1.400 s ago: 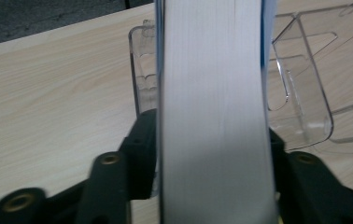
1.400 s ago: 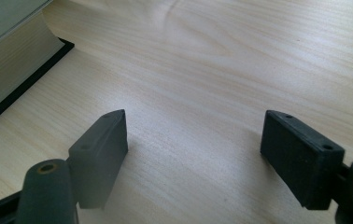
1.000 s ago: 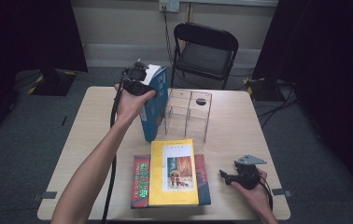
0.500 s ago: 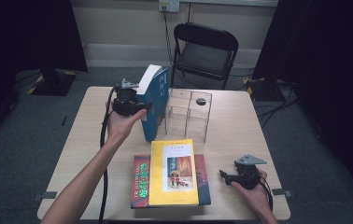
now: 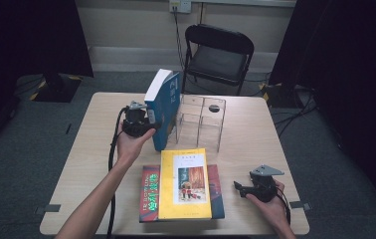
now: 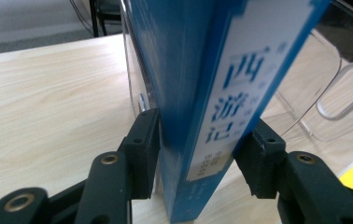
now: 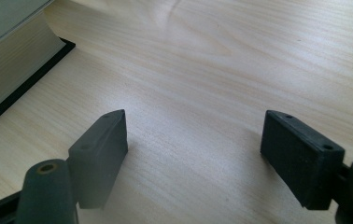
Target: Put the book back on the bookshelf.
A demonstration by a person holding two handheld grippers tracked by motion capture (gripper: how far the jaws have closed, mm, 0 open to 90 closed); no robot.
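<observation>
The work surface is a light wooden table (image 5: 96, 149) standing on grey carpet, with dark curtains at both sides, a pale wall behind and a black folding chair (image 5: 218, 55) drawn up at the far edge. Near the middle of the far half stands a clear acrylic book rack (image 5: 201, 122) with upright dividers. A blue book (image 5: 163, 107) stands upright on its lower edge just beside the rack's left end, leaning slightly, its white page block facing up and away from the person; in the left gripper view the clear wall of the rack shows directly behind it. The left gripper (image 5: 137, 121) is at the book's near-left side, low to the table, and the left gripper view shows the spine (image 6: 233, 107), printed with blue characters on a white band, standing between the two black jaws. The jaws have just been closing, and both pads now lie against the book's covers, so the book is gripped across its thickness. At the near edge a yellow-covered book (image 5: 184, 184) lies flat on top of a larger red and green book (image 5: 148, 191), the two forming a stack in front of the person. The right gripper (image 5: 260, 186) rests on the table to the right of that stack, apart from it; the right gripper view shows its jaws spread wide over bare wood with nothing between them, and the stack's page edges (image 7: 11, 70) at upper left.
</observation>
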